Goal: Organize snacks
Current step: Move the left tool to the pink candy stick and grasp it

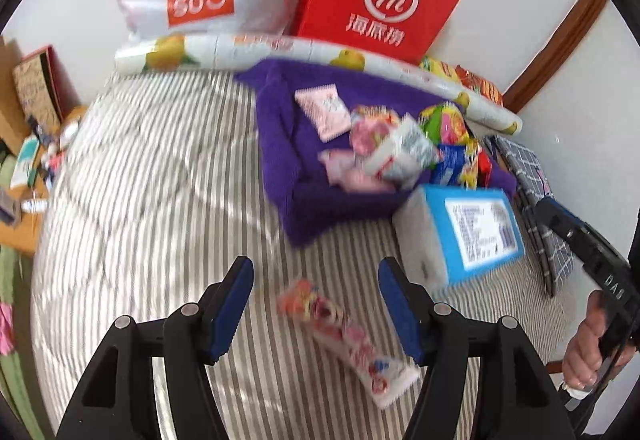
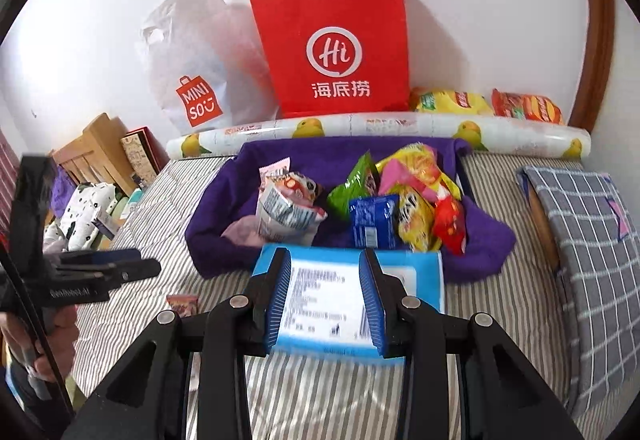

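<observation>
The striped bed (image 1: 152, 200) carried everything. Against the wall I had propped the red bag (image 2: 332, 44) and white bag (image 2: 192, 72), out of the way, with a fruit-print roll (image 2: 380, 132) along their feet. In front lay the purple basket (image 2: 216, 216), the collecting spot, already heaped with snacks (image 2: 400, 200), so I judged the sorting well along. Just before it sat the blue pack (image 2: 352, 288).

My right tool (image 2: 326, 300) hovered over that pack, jaws part open with nothing between them that I could see pressed. My left tool (image 1: 316, 304) stood open and empty above the one stray pink candy pack (image 1: 348, 340), lying loose on the bed, well short of the basket.

Only the left view showed that candy whole; the right view caught just a corner of it, but showed the chip bags (image 2: 488, 104) behind the roll clearly.
</observation>
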`<state>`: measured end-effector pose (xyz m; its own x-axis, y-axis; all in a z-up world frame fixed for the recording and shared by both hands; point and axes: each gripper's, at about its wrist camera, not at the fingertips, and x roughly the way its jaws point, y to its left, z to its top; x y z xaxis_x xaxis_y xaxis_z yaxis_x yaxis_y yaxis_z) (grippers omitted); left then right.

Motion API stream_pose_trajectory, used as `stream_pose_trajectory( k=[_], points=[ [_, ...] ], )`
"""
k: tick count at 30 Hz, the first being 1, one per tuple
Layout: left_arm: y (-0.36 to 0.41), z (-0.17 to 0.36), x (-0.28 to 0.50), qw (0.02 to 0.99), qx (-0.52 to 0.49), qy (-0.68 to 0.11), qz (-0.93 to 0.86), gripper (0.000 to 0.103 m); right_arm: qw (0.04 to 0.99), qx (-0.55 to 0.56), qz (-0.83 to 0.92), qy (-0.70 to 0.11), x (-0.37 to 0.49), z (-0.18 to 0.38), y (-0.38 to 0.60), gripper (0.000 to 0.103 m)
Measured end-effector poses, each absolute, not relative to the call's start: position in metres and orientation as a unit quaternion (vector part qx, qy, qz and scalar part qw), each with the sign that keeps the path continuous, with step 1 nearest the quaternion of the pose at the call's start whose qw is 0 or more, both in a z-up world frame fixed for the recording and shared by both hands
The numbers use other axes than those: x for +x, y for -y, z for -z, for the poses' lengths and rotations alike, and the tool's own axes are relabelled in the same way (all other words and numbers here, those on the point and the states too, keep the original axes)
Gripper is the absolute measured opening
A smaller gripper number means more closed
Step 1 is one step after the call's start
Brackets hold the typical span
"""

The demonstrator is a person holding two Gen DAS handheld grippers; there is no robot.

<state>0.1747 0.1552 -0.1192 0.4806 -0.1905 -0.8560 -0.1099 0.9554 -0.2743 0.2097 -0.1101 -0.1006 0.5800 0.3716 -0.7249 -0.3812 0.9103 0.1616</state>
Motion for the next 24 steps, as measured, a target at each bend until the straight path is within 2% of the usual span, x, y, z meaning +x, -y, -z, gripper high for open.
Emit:
stream_pose_trajectory(
  k=[12, 16, 24],
  points=[
    [-0.142, 0.16, 0.137, 0.819, -0.196, -0.538, 0.04, 0.063, 0.888, 0.028, -0.178, -0.423, 0.177, 0.117, 0.162, 0.036],
    [-0.121, 0.171, 0.139, 0.813, -0.18, -0.552, 0.043, 0.063, 0.886, 0.035, -0.165, -0.431, 0.168, 0.128, 0.18, 0.036],
    [-0.099, 0.174, 0.149, 0.833, -0.15, -0.532, 0.012, 0.061, 0.88, 0.046, -0.148, -0.448, 0.159, 0.143, 0.205, 0.036]
  ],
)
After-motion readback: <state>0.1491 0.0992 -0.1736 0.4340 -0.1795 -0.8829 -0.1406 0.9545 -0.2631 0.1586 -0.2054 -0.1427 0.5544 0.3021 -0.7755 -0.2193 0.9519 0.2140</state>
